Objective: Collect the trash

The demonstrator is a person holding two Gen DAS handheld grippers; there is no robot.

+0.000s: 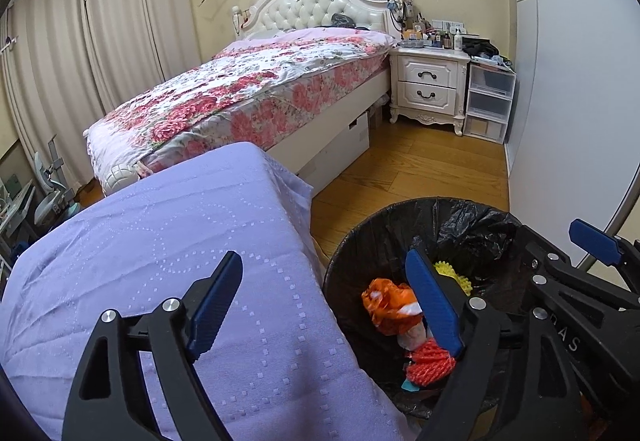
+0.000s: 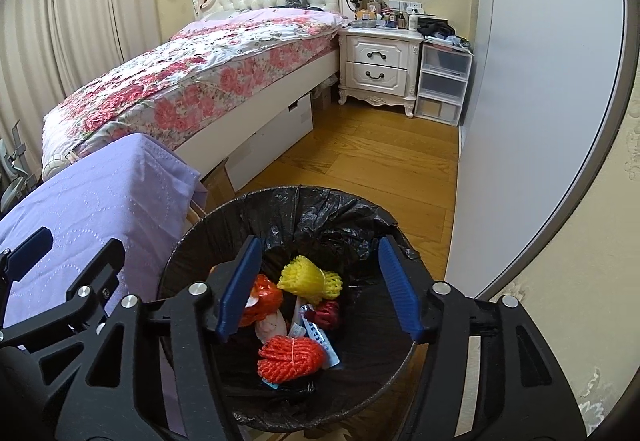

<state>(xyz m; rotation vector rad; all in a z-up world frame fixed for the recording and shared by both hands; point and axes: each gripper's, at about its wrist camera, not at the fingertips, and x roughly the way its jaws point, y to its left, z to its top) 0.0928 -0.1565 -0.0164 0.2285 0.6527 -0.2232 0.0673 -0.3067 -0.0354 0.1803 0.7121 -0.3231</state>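
Observation:
A round bin with a black liner (image 2: pixel 320 209) stands on the floor beside the purple-covered table (image 1: pixel 160 241); the bin also shows in the left wrist view (image 1: pixel 472 225). Inside lie a red foam net (image 2: pixel 290 361), a yellow foam net (image 2: pixel 308 279), an orange wrapper (image 2: pixel 266 299) and small packets (image 2: pixel 316 333). My right gripper (image 2: pixel 320 289) is open and empty, held above the bin's mouth. My left gripper (image 1: pixel 328 301) is open and empty, one finger over the table, the other over the bin's edge. The orange wrapper (image 1: pixel 386 305) and red net (image 1: pixel 430 361) show there too.
A bed with a floral cover (image 1: pixel 248 89) stands behind the table. A white nightstand (image 1: pixel 430 85) and plastic drawers (image 1: pixel 490 101) are at the far wall. A white wardrobe (image 2: pixel 540 101) lines the right. Wooden floor (image 2: pixel 360 161) lies between.

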